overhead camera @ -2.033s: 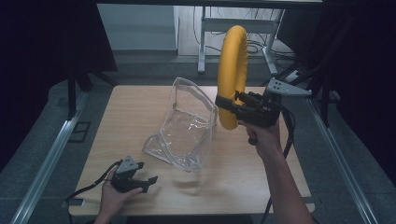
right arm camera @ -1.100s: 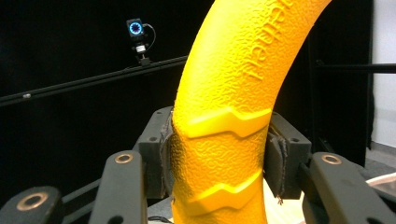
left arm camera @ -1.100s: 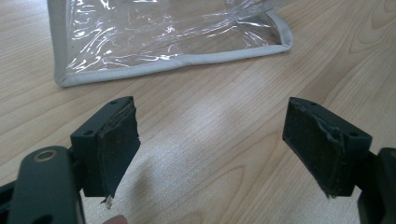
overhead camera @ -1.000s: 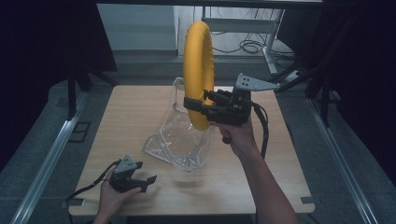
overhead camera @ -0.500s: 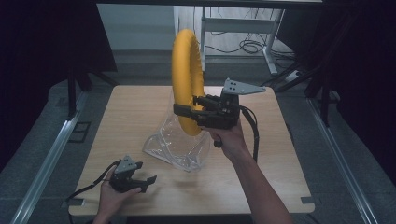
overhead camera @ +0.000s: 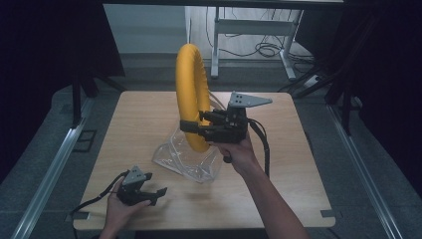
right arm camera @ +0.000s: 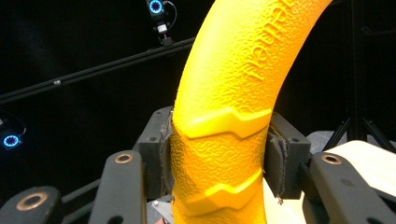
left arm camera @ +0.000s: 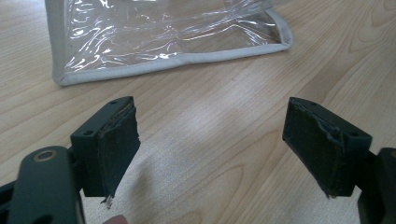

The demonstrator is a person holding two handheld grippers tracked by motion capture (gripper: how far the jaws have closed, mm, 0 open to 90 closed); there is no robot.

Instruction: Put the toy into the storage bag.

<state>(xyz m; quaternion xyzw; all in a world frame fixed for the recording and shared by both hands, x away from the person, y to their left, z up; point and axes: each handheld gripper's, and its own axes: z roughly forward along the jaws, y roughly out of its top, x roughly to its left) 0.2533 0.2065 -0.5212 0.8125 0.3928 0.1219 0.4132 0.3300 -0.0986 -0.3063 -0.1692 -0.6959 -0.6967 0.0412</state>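
High view showed my right gripper (overhead camera: 191,128) clamped on the lower part of the yellow ring (overhead camera: 192,94), which stood upright on edge above the clear plastic bag (overhead camera: 186,159) near the middle of the wooden table (overhead camera: 134,119). Right gripper view confirmed it: both pads pressed the ring's textured sides. My left gripper (overhead camera: 149,193) rested near the table's front left edge, its jaws wide apart with nothing between them, the bag's trimmed edge lying just ahead.
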